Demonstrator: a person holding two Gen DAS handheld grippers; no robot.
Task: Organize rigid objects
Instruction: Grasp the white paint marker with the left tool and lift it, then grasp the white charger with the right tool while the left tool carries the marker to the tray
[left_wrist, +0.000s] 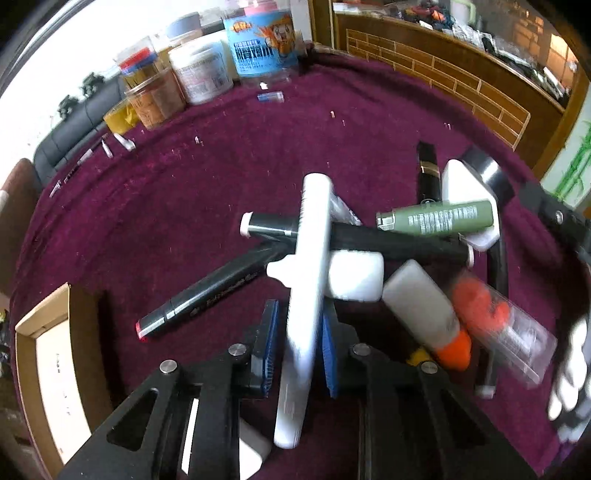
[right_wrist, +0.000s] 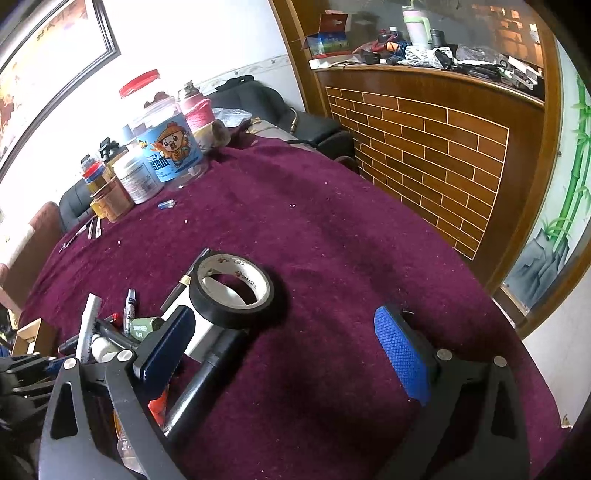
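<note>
My left gripper (left_wrist: 299, 349) is shut on a long white pen (left_wrist: 308, 251), its blue pads pressing the barrel from both sides, above a pile on the purple cloth. In the pile lie two black markers (left_wrist: 207, 295), a green tube (left_wrist: 439, 218), a white bottle (left_wrist: 354, 277), a grey bottle with an orange cap (left_wrist: 424, 310) and a clear case (left_wrist: 517, 339). My right gripper (right_wrist: 284, 350) stands open over bare cloth, nothing between its pads. A black tape roll (right_wrist: 232, 291) lies just ahead of its left finger, leaning on the pile.
An open cardboard box (left_wrist: 48, 369) sits at the lower left of the left wrist view. Several jars (right_wrist: 166, 147) stand at the cloth's far edge, with a small blue cap (right_wrist: 166, 204) near them. A brick-patterned wooden counter (right_wrist: 424, 155) rises to the right.
</note>
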